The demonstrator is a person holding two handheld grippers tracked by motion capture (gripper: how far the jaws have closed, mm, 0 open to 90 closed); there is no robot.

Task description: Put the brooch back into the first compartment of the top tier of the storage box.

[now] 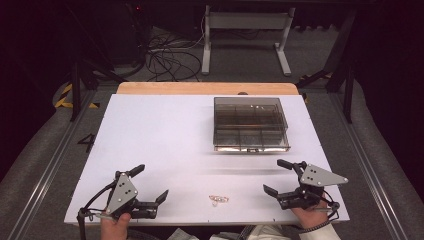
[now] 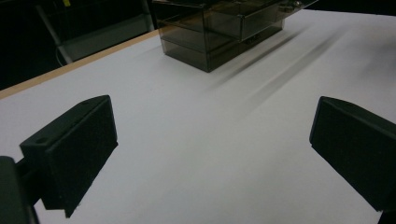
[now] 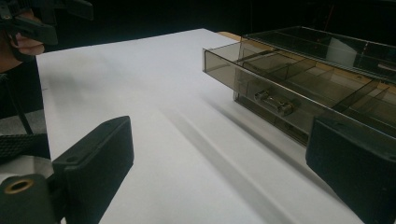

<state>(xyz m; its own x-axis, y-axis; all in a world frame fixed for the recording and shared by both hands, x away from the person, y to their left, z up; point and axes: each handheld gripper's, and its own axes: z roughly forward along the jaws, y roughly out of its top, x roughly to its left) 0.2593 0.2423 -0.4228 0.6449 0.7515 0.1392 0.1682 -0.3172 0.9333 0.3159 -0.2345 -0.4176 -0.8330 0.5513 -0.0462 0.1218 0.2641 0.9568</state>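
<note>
Smoky plastic drawer box point(image 1: 251, 124) contents unclear, tiny pale item point(image 1: 219, 199) indistinct, both grippers' jaws spread, empty.

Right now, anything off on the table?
Mostly tidy. The smoky transparent plastic drawer box has its upper drawer pulled partly out, overhanging the front. A small pinkish clip-like item lies loose near the front edge of the white table. Both grippers' fingers are open, empty.
</note>
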